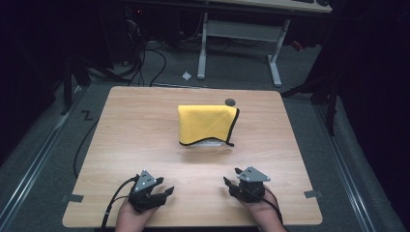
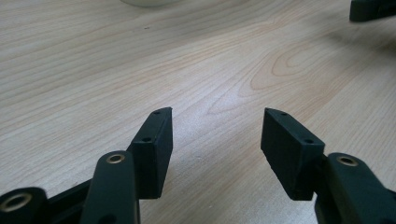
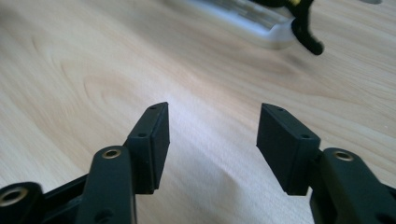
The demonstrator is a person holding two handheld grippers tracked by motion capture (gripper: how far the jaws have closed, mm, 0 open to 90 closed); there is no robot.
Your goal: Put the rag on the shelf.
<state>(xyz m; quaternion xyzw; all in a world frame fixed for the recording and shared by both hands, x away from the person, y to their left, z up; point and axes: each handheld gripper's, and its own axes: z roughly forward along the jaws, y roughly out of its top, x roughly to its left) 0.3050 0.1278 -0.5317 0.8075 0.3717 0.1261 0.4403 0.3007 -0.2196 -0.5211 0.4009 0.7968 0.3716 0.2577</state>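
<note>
Nearest, at the table's (image 1: 145, 121) front edge, two bare hands hold the grippers low over the wood. On the person's left, the left gripper (image 1: 163, 193) has its jaws spread wide with nothing between them; its own view shows bare wood grain in the gap (image 2: 215, 140) and the pads clear of everything. On the other side, the right gripper (image 1: 231, 182) also stands open and empty, and its own view shows only table between the two black pads (image 3: 212, 140). The two grippers sit well apart from each other, both angled inward toward the table's middle, each with a grey plate on top and a cable trailing back past the wrist.

Farther on, near the centre of the table, a yellow cloth (image 1: 205, 123) with a dark hem is draped over a pale container (image 1: 208, 143), whose lower edge peeks out beneath the cloth. From the right gripper view that pale edge (image 3: 252, 23) and a dark corner of the hem lie ahead, well clear of the jaws. Just behind the cloth, a small dark round object (image 1: 230, 101) rests on the wood.
</note>
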